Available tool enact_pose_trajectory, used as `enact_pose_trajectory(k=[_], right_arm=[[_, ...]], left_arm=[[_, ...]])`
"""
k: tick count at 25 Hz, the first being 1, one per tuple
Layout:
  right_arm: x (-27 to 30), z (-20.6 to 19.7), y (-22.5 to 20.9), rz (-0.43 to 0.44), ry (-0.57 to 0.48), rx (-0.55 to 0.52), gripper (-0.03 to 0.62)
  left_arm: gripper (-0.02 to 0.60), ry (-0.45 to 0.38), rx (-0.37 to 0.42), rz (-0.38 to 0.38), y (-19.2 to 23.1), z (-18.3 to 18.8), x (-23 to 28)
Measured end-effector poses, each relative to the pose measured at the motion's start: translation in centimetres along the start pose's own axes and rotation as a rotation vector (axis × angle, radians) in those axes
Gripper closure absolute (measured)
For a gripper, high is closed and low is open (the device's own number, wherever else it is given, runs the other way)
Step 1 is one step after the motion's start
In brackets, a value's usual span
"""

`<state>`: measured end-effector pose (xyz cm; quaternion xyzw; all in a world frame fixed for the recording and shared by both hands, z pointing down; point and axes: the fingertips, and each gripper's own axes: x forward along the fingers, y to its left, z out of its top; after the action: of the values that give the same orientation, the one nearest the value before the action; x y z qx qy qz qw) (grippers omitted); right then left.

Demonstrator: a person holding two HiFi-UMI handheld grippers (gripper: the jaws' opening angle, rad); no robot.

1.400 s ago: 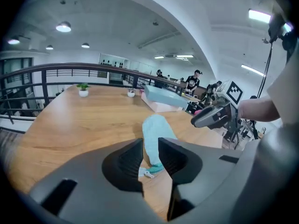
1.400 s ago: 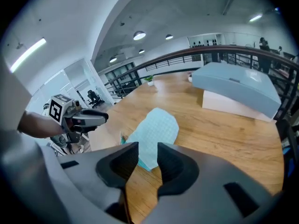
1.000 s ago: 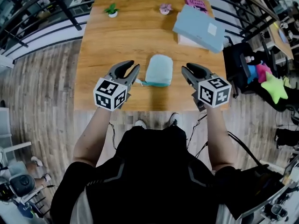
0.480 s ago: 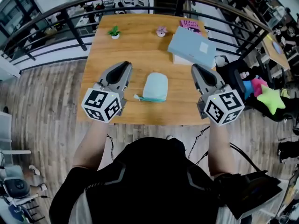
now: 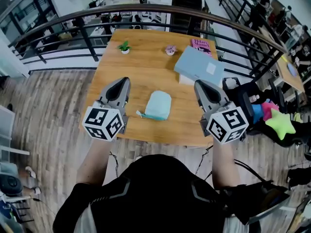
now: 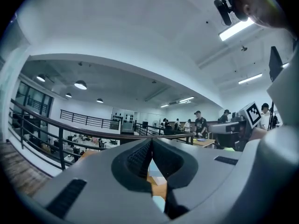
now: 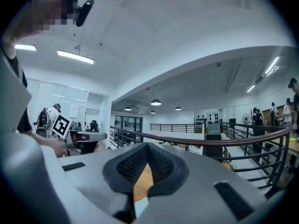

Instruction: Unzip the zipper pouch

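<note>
**A:** Where's the pouch?

**B:** The pale blue pouch (image 5: 159, 104) lies flat on the wooden table (image 5: 141, 72), toward the near edge and about midway between left and right. Its darker zipper edge faces the near side. The zipper pull (image 5: 139, 114) sticks out at the near left corner.

**A:** Is either claw on it?

**B:** No. The left claw (image 5: 125, 80) hangs to the left of the pouch and the right claw (image 5: 198, 83) to the right. Both are clear of it, with their tips pointing toward the far side.

**A:** Apart or together?

**B:** Both together. In the left gripper view the ribbed pads meet at the tip with nothing between them, and only a sliver of table shows through the gap lower down. The right gripper view shows the same: tips touching, empty.

**A:** Is the zipper undone?

**B:** I can't tell; it's too small from above.

**A:** Anything else on the table?

**B:** There's a small potted plant (image 5: 125, 46) at the far left. A blue box (image 5: 199, 66) sits at the far right, with a pink book (image 5: 200, 44) just beyond it. A dark railing (image 5: 146, 8) runs past the far side of the table.
</note>
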<state>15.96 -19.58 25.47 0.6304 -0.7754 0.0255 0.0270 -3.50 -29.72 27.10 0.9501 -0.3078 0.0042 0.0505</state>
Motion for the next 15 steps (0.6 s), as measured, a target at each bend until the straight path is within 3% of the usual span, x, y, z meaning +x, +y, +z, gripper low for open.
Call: enact_pose_trajectory(k=[5,12,15], right_arm=[[0.2,-0.3,-1.0,-0.013,0.008,0.013,0.585],[0.6,-0.2,-1.3,-0.007,0.027,-0.038,0.586],[0.9,-0.1,-1.1,-0.007,0.029,-0.049,0.586]], left_arm=[[0.552,0.011,-0.019,0.008,-0.9,-0.1,0.0],[0.552,0.02,0.079,0.091,-0.9,0.3,0.0],[0.552,0.055,0.086,0.087,-0.8,-0.1,0.3]])
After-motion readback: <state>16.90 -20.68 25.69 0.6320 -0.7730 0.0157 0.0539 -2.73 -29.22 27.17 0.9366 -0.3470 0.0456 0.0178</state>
